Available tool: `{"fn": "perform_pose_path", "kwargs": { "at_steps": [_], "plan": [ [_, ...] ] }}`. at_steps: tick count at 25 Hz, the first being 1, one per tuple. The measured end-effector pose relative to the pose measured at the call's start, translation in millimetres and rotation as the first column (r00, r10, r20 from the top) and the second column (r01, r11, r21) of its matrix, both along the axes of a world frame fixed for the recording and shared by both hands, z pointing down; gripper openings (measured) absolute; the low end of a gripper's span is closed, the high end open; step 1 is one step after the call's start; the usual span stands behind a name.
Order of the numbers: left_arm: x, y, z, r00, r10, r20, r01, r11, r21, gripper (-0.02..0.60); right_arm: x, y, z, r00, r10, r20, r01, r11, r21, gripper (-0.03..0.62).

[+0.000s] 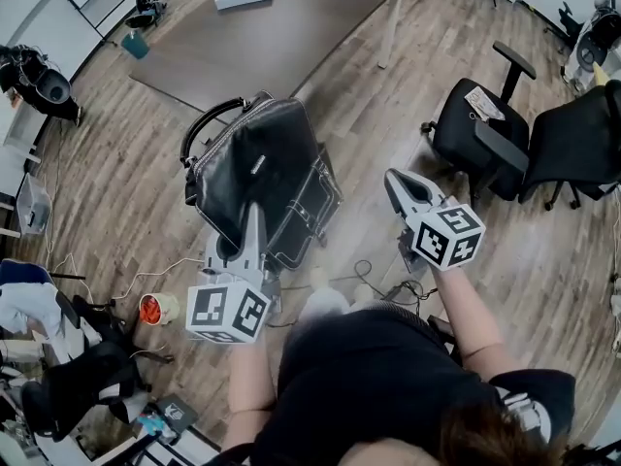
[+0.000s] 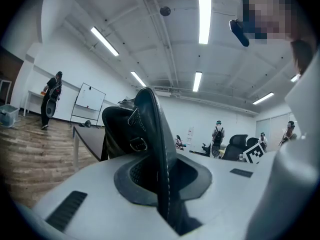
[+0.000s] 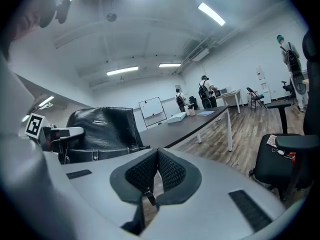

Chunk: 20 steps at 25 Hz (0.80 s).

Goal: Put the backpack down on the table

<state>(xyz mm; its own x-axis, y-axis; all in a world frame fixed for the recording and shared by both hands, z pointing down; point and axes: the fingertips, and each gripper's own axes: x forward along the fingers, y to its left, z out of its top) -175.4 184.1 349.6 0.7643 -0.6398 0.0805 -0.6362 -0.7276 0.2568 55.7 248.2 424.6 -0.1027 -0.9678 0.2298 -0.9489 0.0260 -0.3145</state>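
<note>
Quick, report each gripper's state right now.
Left gripper: shut on an edge of the black backpack.
Right gripper: shut, holding nothing.

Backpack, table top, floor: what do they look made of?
Backpack: black leather or faux leather, semi-gloss. It shows soft highlights, creases and pale stitching along the seams.
Table top: dark brown, matte, probably laminate or veneer. The colour is even, with no grain visible.
Floor: wood-look planks, grey-brown, low sheen. Whether it is real wood, laminate or vinyl cannot be told.
</note>
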Motion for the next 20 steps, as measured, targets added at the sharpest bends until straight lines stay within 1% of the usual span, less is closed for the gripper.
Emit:
{"fn": "perform_pose_path", "kwargs": {
  "at_steps": [7, 10, 12, 17, 20],
  "plan": [
    [0, -16, -14, 1.0, 0.019, -0.021, -0.018, 1.0, 0.015, 0.067, -10, -21, 2, 1.0, -0.026, 0.0, 0.026, 1.0, -0.013, 0.017],
    [1, -26, -21, 0.999, 0.033, -0.024, -0.032, 0.999, 0.034, 0.067, -12, -36, 2, 1.0, -0.026, -0.002, 0.026, 1.0, -0.011, 0.017],
    [3, -36, -25, 0.999, 0.043, -0.027, -0.042, 0.998, 0.046, 0.067, -13, -48, 0, 1.0, -0.024, -0.003, 0.024, 1.0, -0.006, 0.017],
    [2, -64, -39, 0.996, 0.067, -0.052, -0.064, 0.997, 0.047, 0.067, -25, -77, -7, 0.999, -0.033, -0.001, 0.033, 0.999, 0.011, 0.017],
    [3, -84, -51, 0.995, 0.079, -0.064, -0.075, 0.995, 0.071, 0.067, -29, -98, -10, 0.999, -0.046, 0.003, 0.046, 0.999, 0.024, 0.017]
  ]
}}
